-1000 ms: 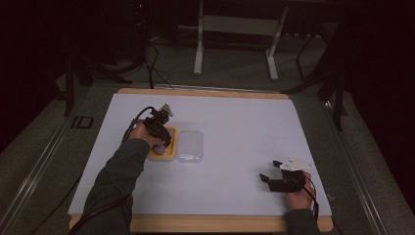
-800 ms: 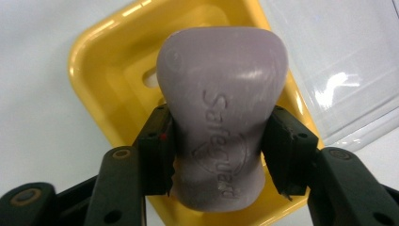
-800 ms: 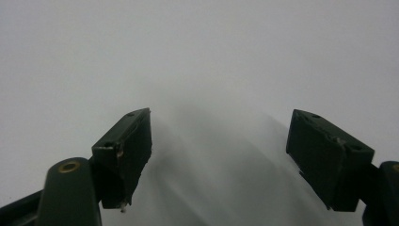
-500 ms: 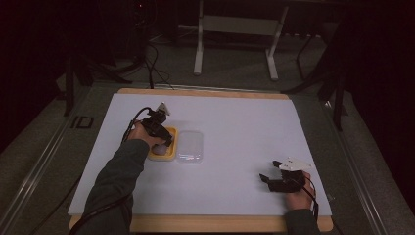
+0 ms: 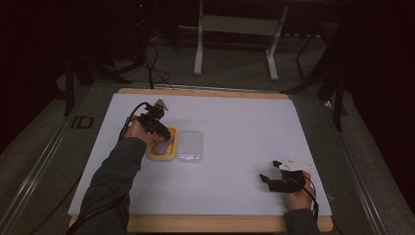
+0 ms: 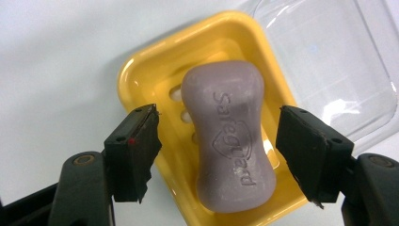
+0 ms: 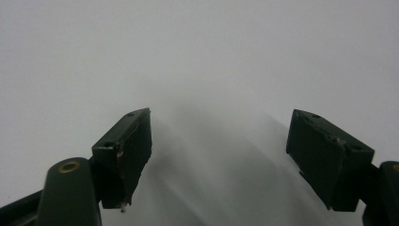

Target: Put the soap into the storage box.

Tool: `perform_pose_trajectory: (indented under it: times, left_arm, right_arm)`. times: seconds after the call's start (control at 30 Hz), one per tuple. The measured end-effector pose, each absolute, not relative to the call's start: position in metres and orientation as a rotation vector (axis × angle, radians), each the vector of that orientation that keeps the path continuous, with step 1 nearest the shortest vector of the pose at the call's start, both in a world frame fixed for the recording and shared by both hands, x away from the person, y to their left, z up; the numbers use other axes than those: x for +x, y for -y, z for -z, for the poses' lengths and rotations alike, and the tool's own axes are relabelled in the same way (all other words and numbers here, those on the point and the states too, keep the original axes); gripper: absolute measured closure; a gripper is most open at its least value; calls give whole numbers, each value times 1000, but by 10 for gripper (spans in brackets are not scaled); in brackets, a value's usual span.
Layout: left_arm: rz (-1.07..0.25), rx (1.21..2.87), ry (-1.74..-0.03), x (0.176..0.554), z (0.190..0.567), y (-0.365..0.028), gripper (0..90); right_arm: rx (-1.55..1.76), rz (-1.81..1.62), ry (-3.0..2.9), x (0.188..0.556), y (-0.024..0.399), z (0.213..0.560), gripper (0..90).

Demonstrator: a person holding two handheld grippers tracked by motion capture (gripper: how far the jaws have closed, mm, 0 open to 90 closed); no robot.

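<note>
A purple soap bar [image 6: 229,136] lies in a yellow soap dish [image 6: 146,75] on the white table. My left gripper [image 6: 219,155] hovers over it; its jaws have just been opening and now stand apart on either side of the bar, with a gap at each pad. In the high view the left gripper [image 5: 164,139] sits over the dish [image 5: 161,155] at the table's left. A clear plastic lid [image 5: 190,146] lies right beside the dish; the lid [image 6: 329,61] also shows in the left gripper view. My right gripper [image 5: 268,180] rests near the front right, open, with nothing between its jaws [image 7: 219,160].
The white table cover [image 5: 244,122] spreads wide between the two hands. A wooden edge [image 5: 205,223] runs along the front. A metal stand [image 5: 235,29] and cables lie on the floor behind the table.
The left gripper, held low over the dish, has lifted slightly. The right hand has kept still.
</note>
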State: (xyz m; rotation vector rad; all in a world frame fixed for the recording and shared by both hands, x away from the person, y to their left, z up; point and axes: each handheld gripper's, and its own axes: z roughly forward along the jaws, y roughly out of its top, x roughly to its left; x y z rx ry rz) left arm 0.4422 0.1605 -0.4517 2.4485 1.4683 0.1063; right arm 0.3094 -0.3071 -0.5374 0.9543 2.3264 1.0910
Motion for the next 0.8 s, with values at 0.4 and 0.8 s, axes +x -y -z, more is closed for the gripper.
perform_pose_trajectory:
  times: [0.4,0.8]
  left_arm:
    - [-209,2455,-1310,431,432,-146,312]
    - [-310,2459,-1157,413,422,-132,321]
  right_arm:
    - [955,-1091,-2327,309,307,537,224]
    - [959,-1090,-2329,310,307,537,224]
